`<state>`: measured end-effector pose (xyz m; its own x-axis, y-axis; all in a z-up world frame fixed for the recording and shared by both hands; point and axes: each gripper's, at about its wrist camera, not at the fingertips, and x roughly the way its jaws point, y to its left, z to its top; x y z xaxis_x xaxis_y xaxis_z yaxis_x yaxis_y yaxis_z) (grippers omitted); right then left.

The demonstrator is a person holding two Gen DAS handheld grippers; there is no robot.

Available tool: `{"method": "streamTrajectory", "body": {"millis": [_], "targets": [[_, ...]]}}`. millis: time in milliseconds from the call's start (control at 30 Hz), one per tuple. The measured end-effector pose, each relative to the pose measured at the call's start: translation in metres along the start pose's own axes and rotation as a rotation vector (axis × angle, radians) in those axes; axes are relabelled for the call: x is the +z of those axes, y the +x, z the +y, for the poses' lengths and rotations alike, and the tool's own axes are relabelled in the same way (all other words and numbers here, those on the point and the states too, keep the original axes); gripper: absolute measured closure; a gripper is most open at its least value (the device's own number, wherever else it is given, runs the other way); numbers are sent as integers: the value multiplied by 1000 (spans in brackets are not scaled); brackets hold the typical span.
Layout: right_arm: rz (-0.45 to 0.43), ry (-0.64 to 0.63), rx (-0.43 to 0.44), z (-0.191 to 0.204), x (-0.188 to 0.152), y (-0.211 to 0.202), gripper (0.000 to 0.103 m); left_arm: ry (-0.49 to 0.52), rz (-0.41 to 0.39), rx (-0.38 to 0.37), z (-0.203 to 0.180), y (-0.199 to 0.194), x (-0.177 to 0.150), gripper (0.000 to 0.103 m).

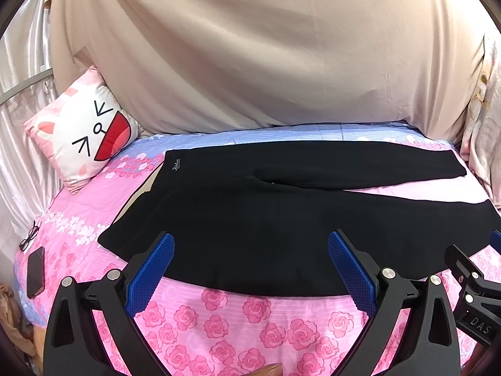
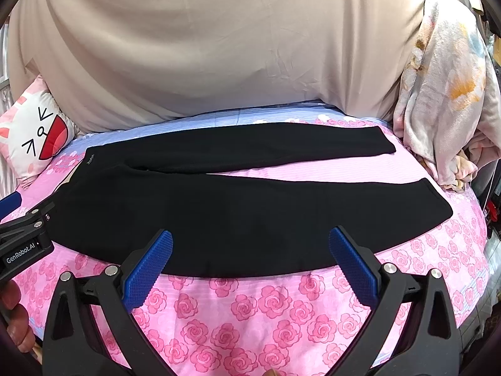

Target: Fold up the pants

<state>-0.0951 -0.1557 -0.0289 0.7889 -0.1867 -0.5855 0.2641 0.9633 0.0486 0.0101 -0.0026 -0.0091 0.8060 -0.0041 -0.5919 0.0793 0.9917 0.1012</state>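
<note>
Black pants (image 1: 250,219) spread flat on the rose-print bed (image 1: 238,322), waistband toward the cat pillow (image 1: 84,134), legs splayed apart to the right. Left hand-held gripper (image 1: 250,266) and right hand-held gripper (image 2: 250,263) both released, fingers wide, poised over the near edge (nothing pinched yet). Likely snags: grabbing bedcover along with the thin dark cloth, or pinching one layer only, skewing the fold.
</note>
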Motion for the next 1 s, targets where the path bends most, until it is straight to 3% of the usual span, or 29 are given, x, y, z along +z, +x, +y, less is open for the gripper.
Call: {"method": "streamTrajectory", "body": {"millis": [1000], "targets": [[32,5,-6,1,1,13,5,9,31,10,-4,15,-1,5]]}}
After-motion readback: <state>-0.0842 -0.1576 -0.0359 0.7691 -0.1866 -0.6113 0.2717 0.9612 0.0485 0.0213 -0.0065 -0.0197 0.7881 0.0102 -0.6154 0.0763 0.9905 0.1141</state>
